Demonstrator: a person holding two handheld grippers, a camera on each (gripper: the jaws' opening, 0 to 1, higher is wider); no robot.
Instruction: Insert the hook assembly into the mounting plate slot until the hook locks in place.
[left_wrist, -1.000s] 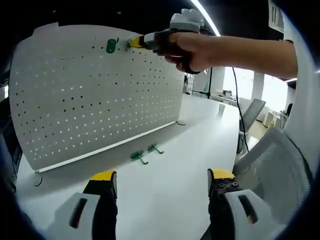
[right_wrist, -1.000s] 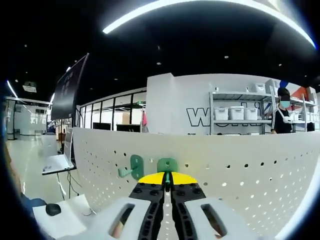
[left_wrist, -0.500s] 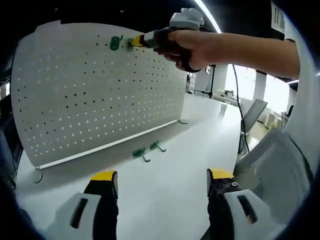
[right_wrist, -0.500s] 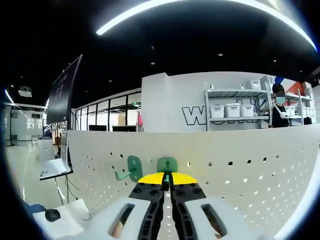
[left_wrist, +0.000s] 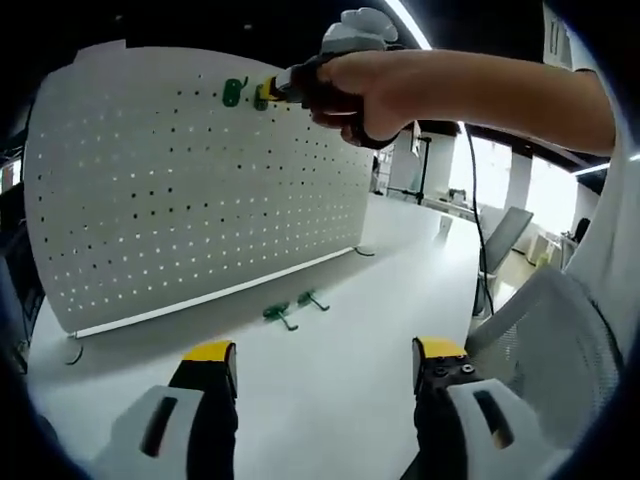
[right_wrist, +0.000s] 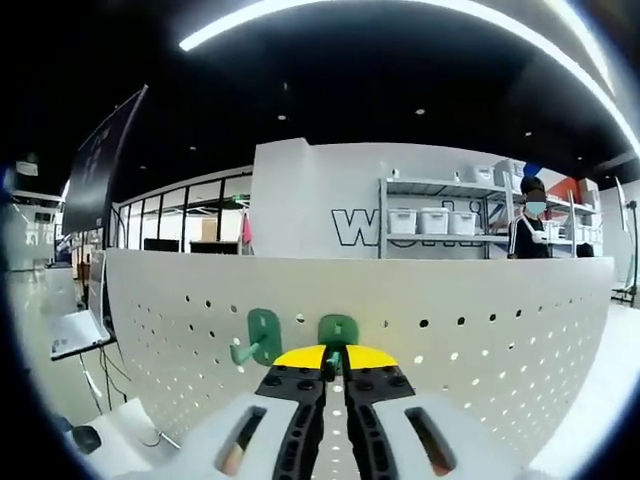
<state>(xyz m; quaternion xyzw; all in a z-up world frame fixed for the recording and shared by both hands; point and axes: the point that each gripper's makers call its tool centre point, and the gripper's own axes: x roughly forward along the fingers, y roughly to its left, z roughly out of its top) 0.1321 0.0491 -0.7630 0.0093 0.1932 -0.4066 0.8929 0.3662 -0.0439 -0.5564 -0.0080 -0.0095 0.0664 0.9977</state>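
Green plastic hook (right_wrist: 338, 331) pinched tight in right gripper (right_wrist: 336, 362), pressed against top of white board with holes (right_wrist: 480, 340). Second green hook (right_wrist: 258, 337) hangs beside it. Two spare green hooks (left_wrist: 295, 306) lie on white table (left_wrist: 330, 390). Left gripper (left_wrist: 322, 362) wide open, holding nothing.

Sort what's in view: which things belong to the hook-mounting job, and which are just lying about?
Job:
- white perforated mounting board
- green hook pinched in the right gripper at the board
- green hook already hung
- two spare green hooks on the table

Lying about:
- white mesh chair
- shelf of white bins
- idle left gripper
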